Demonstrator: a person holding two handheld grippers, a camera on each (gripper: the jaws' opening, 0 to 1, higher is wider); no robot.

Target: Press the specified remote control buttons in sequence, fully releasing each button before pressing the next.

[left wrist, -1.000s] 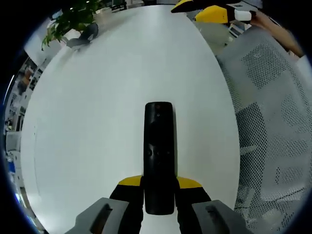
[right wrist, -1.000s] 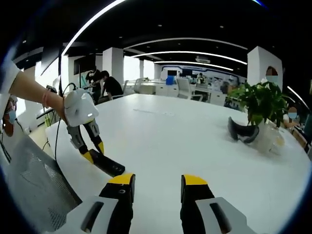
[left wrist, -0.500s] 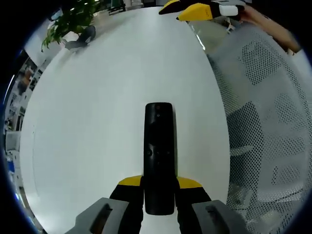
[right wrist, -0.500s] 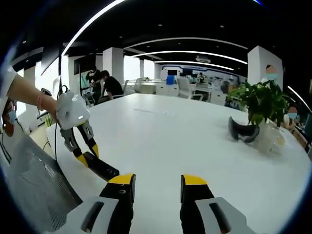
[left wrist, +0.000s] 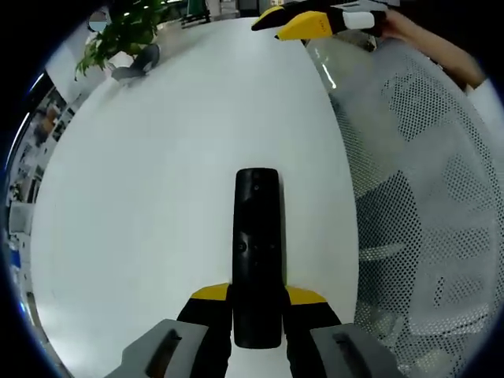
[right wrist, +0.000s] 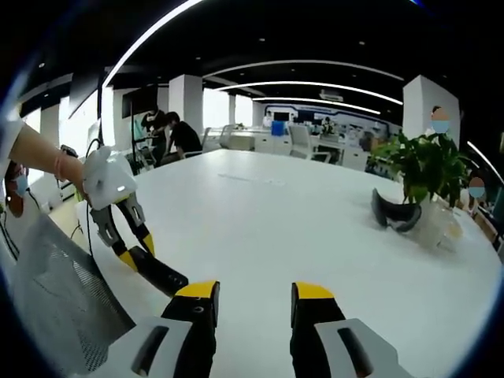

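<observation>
Between my left gripper's (left wrist: pixel 257 303) yellow-tipped fingers (left wrist: pixel 206 295) sits the black remote control (left wrist: pixel 257 252), clamped at its near end and pointing toward 12 o'clock over the white table (left wrist: pixel 157 197). I can make out a small red dot near its far end and a cluster of buttons at its middle, but no brand or lettering is legible on it. At 3 o'clock in the left gripper view a white mesh chair (left wrist: pixel 425 236) stands beside the table edge, and at 12 o'clock my right gripper (left wrist: pixel 295 20) reaches in with its yellow tips. A potted plant (left wrist: pixel 118 35) stands at 11 o'clock, with a dark headset (left wrist: pixel 138 59) just beside it.

From the right gripper view, my right gripper (right wrist: pixel 252 293) has its 2 fingers apart, holding nothing, above the table (right wrist: pixel 260 220). At 9 o'clock my left gripper (right wrist: pixel 126 244) holds the remote (right wrist: pixel 160 272) tilted above the table's edge. That view adds the office beyond: ceiling light strips, pillars, people seated at desks (right wrist: pixel 169 138), and the plant (right wrist: pixel 425 169) with the headset (right wrist: pixel 394 214) at 3 o'clock. No readable writing appears there.
</observation>
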